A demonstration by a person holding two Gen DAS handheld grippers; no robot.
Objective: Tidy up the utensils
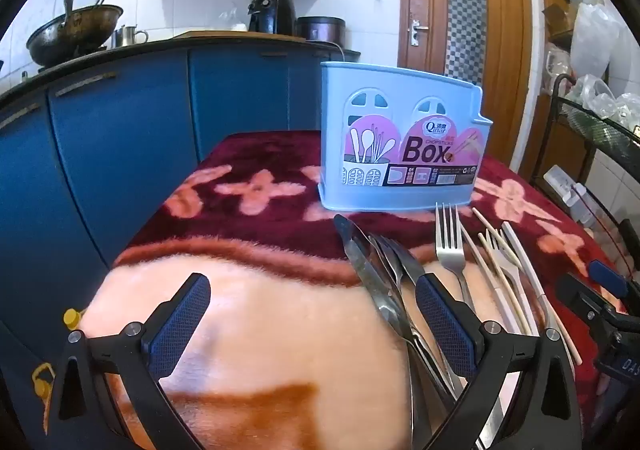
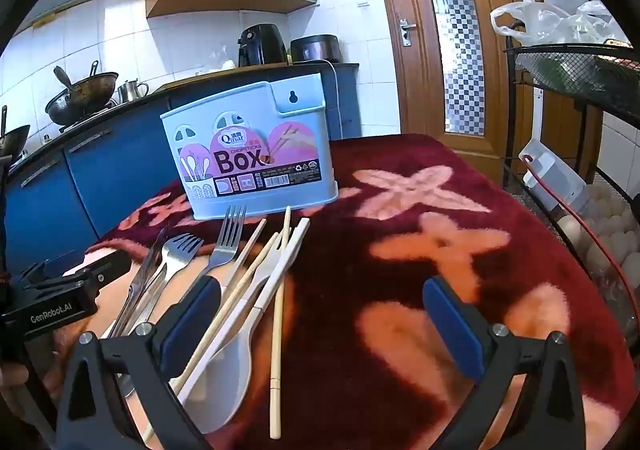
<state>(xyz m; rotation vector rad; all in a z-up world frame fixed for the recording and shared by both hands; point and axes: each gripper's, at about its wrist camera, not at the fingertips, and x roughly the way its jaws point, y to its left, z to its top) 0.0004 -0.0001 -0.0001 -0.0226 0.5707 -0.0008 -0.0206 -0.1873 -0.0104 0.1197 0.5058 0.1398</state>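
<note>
A light blue utensil box with a pink "Box" label stands upright at the far side of the table; it also shows in the right wrist view. In front of it lie metal knives, a steel fork, wooden chopsticks and white-handled utensils. The fork and chopsticks also show in the right wrist view. My left gripper is open and empty, just left of the knives. My right gripper is open and empty, its left finger over the utensil pile.
The table wears a fuzzy maroon and peach flowered blanket. Blue kitchen cabinets stand to the left, with a wok on the counter. A black wire rack with bags stands at the right. A wooden door is behind.
</note>
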